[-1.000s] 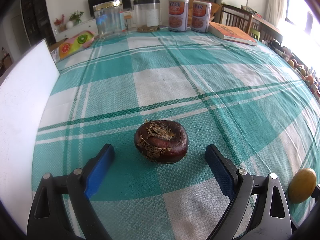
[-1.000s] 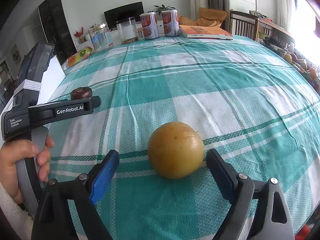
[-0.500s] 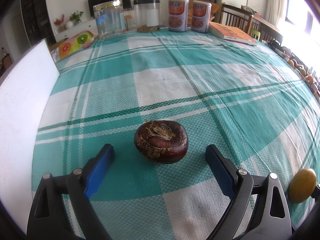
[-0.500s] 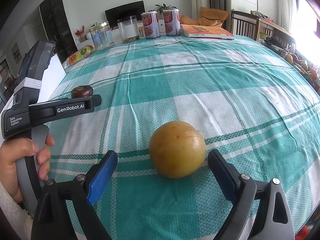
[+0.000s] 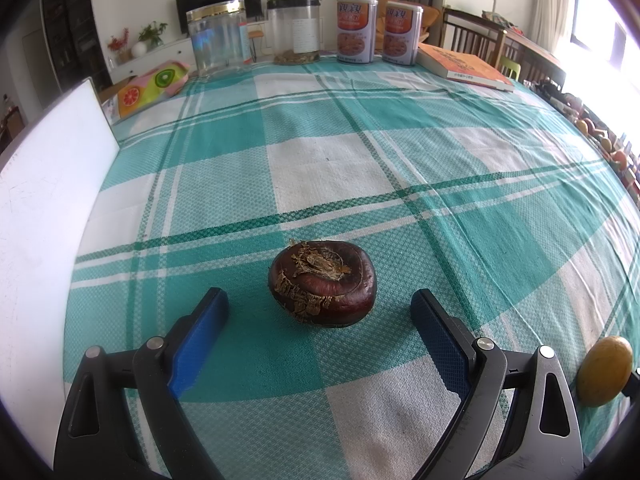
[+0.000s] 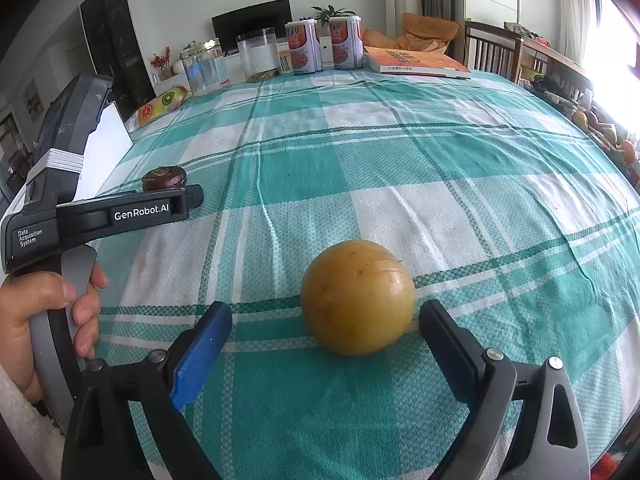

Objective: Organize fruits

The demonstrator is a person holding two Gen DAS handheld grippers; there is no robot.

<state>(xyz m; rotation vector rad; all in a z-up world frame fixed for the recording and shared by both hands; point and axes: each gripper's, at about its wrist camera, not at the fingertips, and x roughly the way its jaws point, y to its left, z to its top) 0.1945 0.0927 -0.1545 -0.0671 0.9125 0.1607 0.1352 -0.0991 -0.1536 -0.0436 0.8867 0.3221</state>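
A dark brown, flattened fruit (image 5: 322, 282) with a flaky dry top lies on the teal checked tablecloth (image 5: 328, 168). My left gripper (image 5: 318, 298) stands open around it, with a gap between each blue pad and the fruit. A round yellow fruit (image 6: 358, 296) lies between the fingers of my right gripper (image 6: 325, 309). Its jaws are opening and neither pad presses on the fruit. The yellow fruit (image 5: 604, 370) also shows at the lower right edge of the left wrist view. In the right wrist view the dark fruit (image 6: 165, 178) sits at the left, behind a hand (image 6: 44, 312) holding the left gripper.
A white board (image 5: 44, 208) stands along the table's left edge. At the far end are clear jars (image 5: 218, 42), two cans (image 5: 356, 30), an orange book (image 5: 464, 66) and a fruit-print pouch (image 5: 152, 84). Chairs and more fruit (image 6: 616, 140) lie off the right edge.
The right gripper's jaws have spread a little wider around the yellow fruit. The left gripper and the dark fruit have not moved.
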